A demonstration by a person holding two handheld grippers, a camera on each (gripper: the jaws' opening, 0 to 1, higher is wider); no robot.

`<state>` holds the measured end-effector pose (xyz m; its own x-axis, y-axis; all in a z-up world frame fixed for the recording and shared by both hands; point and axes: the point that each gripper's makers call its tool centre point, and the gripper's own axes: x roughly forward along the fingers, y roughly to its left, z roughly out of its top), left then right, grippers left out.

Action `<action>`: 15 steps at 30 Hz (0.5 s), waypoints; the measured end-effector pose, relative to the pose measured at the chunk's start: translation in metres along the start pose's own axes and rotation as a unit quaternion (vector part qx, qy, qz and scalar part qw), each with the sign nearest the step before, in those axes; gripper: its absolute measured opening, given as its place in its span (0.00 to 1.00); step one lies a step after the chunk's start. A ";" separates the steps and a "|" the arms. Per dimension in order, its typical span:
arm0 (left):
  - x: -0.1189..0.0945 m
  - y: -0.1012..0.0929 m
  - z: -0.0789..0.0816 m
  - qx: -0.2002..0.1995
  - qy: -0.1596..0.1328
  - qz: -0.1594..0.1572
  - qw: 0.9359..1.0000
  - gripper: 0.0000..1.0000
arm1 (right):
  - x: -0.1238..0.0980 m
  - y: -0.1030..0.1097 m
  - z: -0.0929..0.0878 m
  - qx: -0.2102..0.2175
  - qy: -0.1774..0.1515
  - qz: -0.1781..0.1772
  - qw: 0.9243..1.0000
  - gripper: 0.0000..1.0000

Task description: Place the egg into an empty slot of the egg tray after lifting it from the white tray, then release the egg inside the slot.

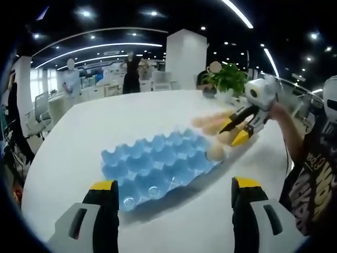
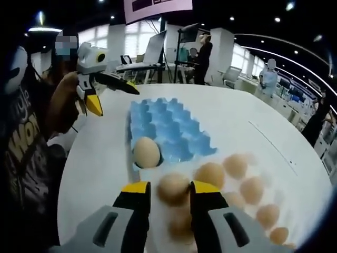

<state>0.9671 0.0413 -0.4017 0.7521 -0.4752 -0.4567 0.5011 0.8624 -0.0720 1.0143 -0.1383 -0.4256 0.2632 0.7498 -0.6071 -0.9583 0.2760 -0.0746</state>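
Office surroundings; work proceeds on a large white round table. At its middle lies a blue moulded-pulp egg tray, with 1 pale brown egg seated in a corner slot. Right gripper has its jaws pinching another tan egg above the white tray of loose eggs near the table's edge. Left gripper hovers spread and empty. Judged step: lifting. Next move calls for carrying it over an empty slot.
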 end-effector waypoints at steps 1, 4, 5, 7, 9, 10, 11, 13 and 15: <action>0.000 0.000 0.000 0.000 0.000 0.000 1.000 0.90 | 0.000 0.000 0.000 0.000 0.002 0.003 1.000 0.31; 0.000 0.000 0.000 0.001 0.001 -0.001 1.000 0.90 | 0.002 0.001 -0.001 0.004 0.015 0.014 1.000 0.31; 0.000 0.000 0.000 0.001 0.000 -0.001 1.000 0.90 | 0.003 0.001 -0.001 0.006 0.019 0.016 1.000 0.31; 0.000 0.000 0.000 0.001 0.001 -0.001 1.000 0.90 | 0.004 0.001 -0.002 0.016 0.029 0.019 0.999 0.31; 0.000 0.001 0.000 0.001 0.000 -0.001 1.000 0.89 | 0.004 0.001 -0.002 0.024 0.038 0.023 0.999 0.31; 0.000 0.001 0.000 -0.001 0.000 -0.001 1.000 0.89 | 0.005 0.001 -0.003 0.027 0.042 0.024 0.998 0.31; 0.000 0.001 0.000 -0.002 0.000 -0.001 1.000 0.89 | 0.006 0.001 -0.003 0.028 0.044 0.025 0.998 0.31; 0.001 0.001 0.000 -0.001 0.000 -0.001 1.000 0.89 | 0.006 0.001 -0.003 0.032 0.049 0.030 0.998 0.31; 0.002 0.001 0.000 -0.001 0.000 -0.003 1.000 0.89 | 0.007 -0.002 -0.003 0.034 0.060 0.037 0.997 0.31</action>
<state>0.9688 0.0413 -0.4020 0.7486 -0.4802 -0.4571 0.5052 0.8597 -0.0758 1.0174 -0.1349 -0.4322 0.1734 0.6930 -0.6998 -0.9634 0.2667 0.0254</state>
